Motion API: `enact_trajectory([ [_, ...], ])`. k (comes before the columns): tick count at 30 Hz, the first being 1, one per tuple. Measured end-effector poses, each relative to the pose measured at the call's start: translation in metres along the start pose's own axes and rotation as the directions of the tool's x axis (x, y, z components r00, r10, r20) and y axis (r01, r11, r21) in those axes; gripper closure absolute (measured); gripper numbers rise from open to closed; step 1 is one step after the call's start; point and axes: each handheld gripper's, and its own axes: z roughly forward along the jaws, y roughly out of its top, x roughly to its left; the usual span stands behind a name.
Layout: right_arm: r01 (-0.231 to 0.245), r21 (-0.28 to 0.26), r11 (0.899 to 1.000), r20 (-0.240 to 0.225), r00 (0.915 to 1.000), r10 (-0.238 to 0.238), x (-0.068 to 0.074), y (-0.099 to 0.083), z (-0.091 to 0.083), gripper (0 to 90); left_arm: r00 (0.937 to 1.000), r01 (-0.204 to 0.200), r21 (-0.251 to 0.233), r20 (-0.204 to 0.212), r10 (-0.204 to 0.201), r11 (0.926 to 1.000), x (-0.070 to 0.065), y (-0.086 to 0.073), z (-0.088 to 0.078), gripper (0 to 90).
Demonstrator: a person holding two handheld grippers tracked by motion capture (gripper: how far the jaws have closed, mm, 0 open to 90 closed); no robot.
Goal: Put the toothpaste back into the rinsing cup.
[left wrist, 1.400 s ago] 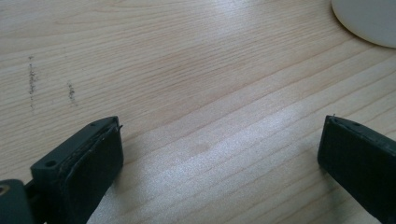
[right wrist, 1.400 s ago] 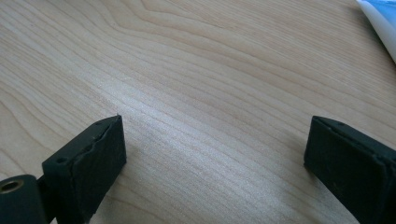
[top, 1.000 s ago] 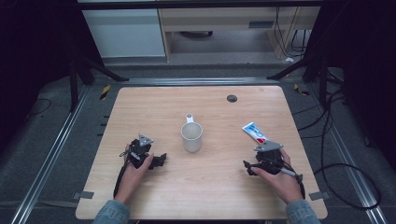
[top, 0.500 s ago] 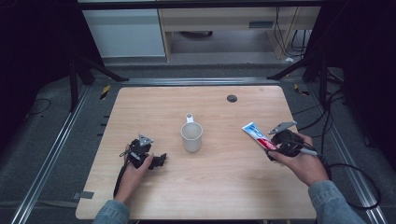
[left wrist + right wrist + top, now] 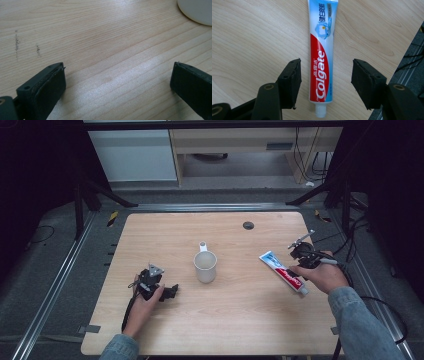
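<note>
Your right gripper (image 5: 325,82) hangs over the toothpaste tube (image 5: 322,57), which lies flat at the right of the table (image 5: 150,235); its jaws have been closing but remain clear of it. Your left gripper (image 5: 117,82) rests spread wide at lower left, the white mug (image 5: 205,266) mid-table.

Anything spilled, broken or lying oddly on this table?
Nothing stands out. The mug stands upright mid-table, the toothpaste tube lies flat and capped near the right edge, between the open jaws of the right tool. A few faint scuffs mark the wood.

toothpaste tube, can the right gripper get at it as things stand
Probably yes: the right gripper hangs over the toothpaste tube, jaws open either side of it, nothing between them and the tube.
</note>
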Motion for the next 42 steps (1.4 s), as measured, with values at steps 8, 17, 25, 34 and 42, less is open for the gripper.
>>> enact_trajectory([
  [8, -0.006, 0.061, 0.998, -0.008, 1.0, 0.006, -0.006, 0.016, 0.02, 43.2, 1.0, 0.0, 0.0, 0.0, 0.0, 1.0, 0.0, 0.0, 0.0, 0.0],
  [17, -0.018, 0.126, 0.992, -0.026, 0.9994, 0.022, -0.009, 0.022, 0.037, 47.2, 1.0, 0.001, -0.001, 0.001, -0.001, 1.0, 0.0, 0.0, 0.0, 0.0],
  [25, -0.022, 0.15, 0.989, -0.036, 0.999, 0.027, -0.011, 0.027, 0.048, 48.4, 1.0, 0.0, -0.002, 0.001, 0.0, 1.0, 0.0, 0.001, 0.001, 0.0],
  [34, -0.032, 0.197, 0.98, -0.06, 0.9972, 0.044, -0.01, 0.035, 0.07, 46.3, 1.0, 0.0, -0.001, 0.002, 0.0, 1.0, 0.0, 0.001, 0.001, 0.0],
  [42, -0.019, 0.228, 0.973, -0.08, 0.996, 0.038, -0.01, 0.044, 0.083, 46.5, 1.0, -0.002, 0.001, 0.004, 0.002, 1.0, 0.0, 0.001, 0.001, 0.0],
])
